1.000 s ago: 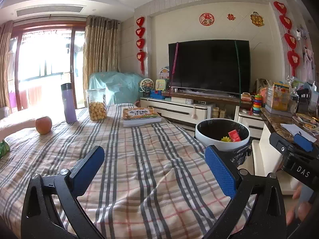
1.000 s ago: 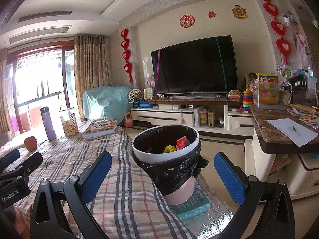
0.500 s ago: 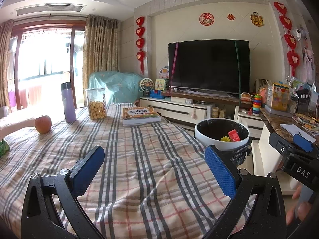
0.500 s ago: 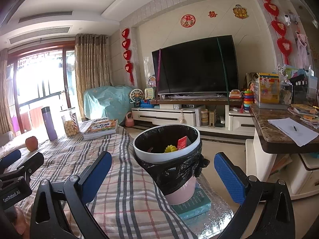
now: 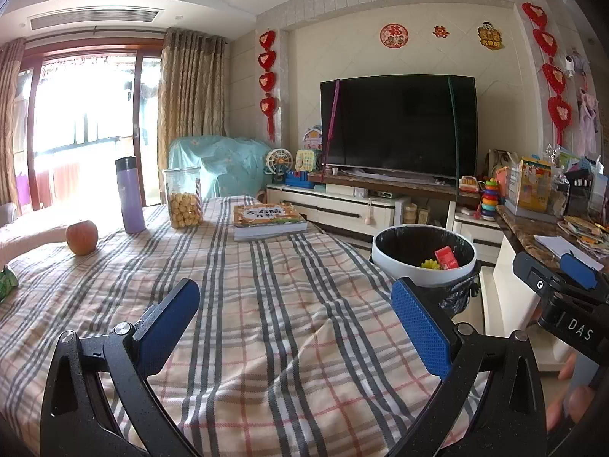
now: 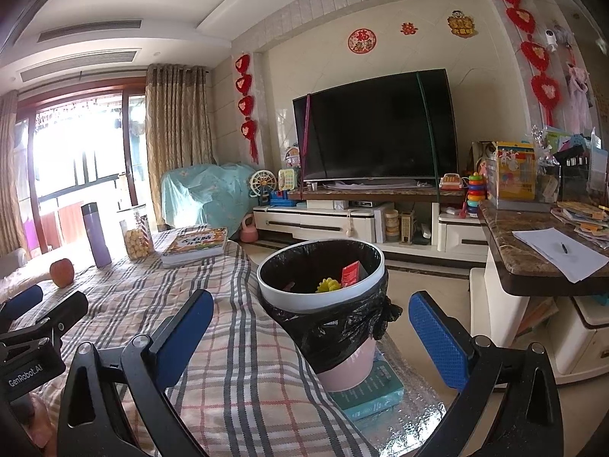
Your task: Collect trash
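Note:
A pink trash bin with a white rim and black liner stands beside the table's right edge; it also shows in the left wrist view. Inside lie a red packet and a yellow piece. My left gripper is open and empty above the checked tablecloth. My right gripper is open and empty, low in front of the bin. A green wrapper lies at the table's far left edge.
On the table stand an apple, a purple flask, a jar of snacks and a book. The bin rests on a teal box. A stone counter with papers is at the right.
Both views have shifted only very slightly. Both grippers stay open and empty.

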Demonstrator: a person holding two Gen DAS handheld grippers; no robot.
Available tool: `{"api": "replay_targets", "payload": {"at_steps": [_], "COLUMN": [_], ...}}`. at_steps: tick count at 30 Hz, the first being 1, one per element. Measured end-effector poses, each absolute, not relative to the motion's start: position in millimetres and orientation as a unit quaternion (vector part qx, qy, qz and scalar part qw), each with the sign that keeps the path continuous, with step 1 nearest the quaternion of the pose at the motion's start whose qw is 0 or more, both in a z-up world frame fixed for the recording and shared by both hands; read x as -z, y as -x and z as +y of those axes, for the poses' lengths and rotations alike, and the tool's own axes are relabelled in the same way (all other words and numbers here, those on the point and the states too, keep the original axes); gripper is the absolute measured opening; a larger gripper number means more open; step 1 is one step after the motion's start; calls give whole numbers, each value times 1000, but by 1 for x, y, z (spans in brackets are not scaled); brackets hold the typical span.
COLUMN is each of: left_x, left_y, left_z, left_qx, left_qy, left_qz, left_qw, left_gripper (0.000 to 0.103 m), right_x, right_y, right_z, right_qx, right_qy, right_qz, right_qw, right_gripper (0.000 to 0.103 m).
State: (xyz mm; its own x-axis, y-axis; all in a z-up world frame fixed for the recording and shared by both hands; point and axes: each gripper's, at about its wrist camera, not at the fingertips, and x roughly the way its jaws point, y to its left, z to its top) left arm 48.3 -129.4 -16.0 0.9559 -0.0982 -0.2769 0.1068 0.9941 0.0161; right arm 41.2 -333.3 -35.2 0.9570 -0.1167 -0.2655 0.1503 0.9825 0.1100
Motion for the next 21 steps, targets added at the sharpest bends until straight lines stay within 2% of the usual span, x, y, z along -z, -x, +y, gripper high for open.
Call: {"api": "replay_targets", "payload": {"at_steps": [21], "left_x": [18], "left_y": [-50], "left_z": [-130], "left_qx": [53], "left_qy": [-16], "left_qz": [143], "left_qw": [988], "left_gripper": [103], "right_x": [34], "right_y": [-42], "right_z": [-332], "right_qx": [64], "right_qy": [-65], "right_qz": [130], "right_qw": [987], "right_gripper": [103]}}
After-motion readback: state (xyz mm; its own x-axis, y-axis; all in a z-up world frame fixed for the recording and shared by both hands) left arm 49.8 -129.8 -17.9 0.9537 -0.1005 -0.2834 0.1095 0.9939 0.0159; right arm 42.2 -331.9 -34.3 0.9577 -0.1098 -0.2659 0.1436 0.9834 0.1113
